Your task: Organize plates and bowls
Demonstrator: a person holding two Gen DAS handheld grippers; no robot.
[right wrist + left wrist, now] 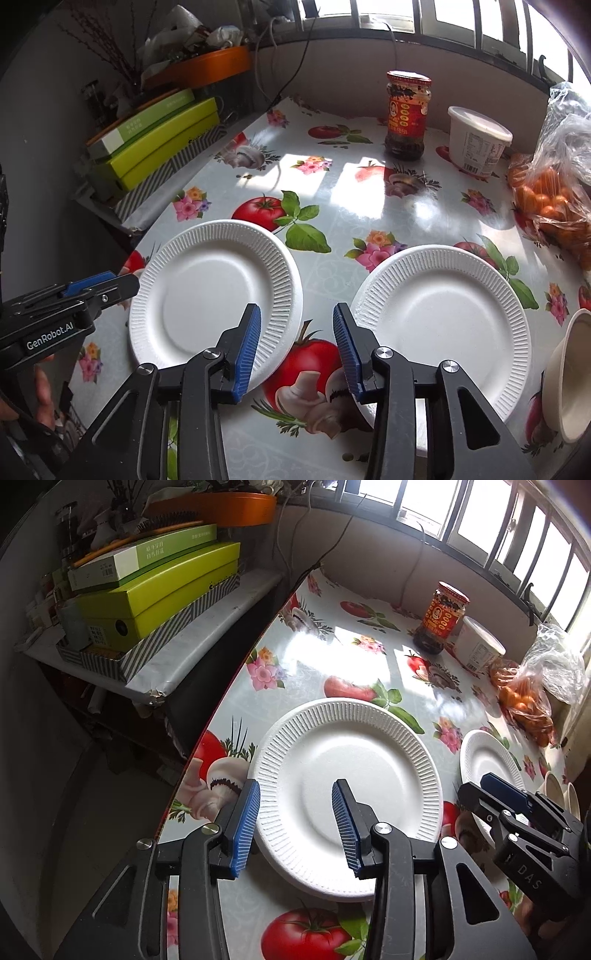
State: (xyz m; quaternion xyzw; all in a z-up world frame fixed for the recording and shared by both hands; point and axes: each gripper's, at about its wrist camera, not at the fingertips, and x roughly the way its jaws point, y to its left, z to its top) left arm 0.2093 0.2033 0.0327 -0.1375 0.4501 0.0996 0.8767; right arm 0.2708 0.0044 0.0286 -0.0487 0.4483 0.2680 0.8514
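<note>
Two white ribbed foam plates lie flat on the fruit-print tablecloth. In the left wrist view my left gripper [295, 825] hovers open over the left plate [351, 768]. One blue pad is outside its left rim and the other is above its centre, and neither touches it. The right plate [484, 755] lies behind the right gripper [506, 794]. In the right wrist view my right gripper [297, 347] is open above the bare cloth between the left plate [207, 295] and the right plate [443, 332], holding nothing. A cream bowl [569, 376] stands at the right edge.
A red-labelled sauce jar [406, 114], a white tub [478, 142] and a bag of oranges [554, 199] stand along the far side. Green boxes [155, 147] are stacked on a side shelf past the table's left edge [221, 709]. A hand [44, 387] holds the left gripper.
</note>
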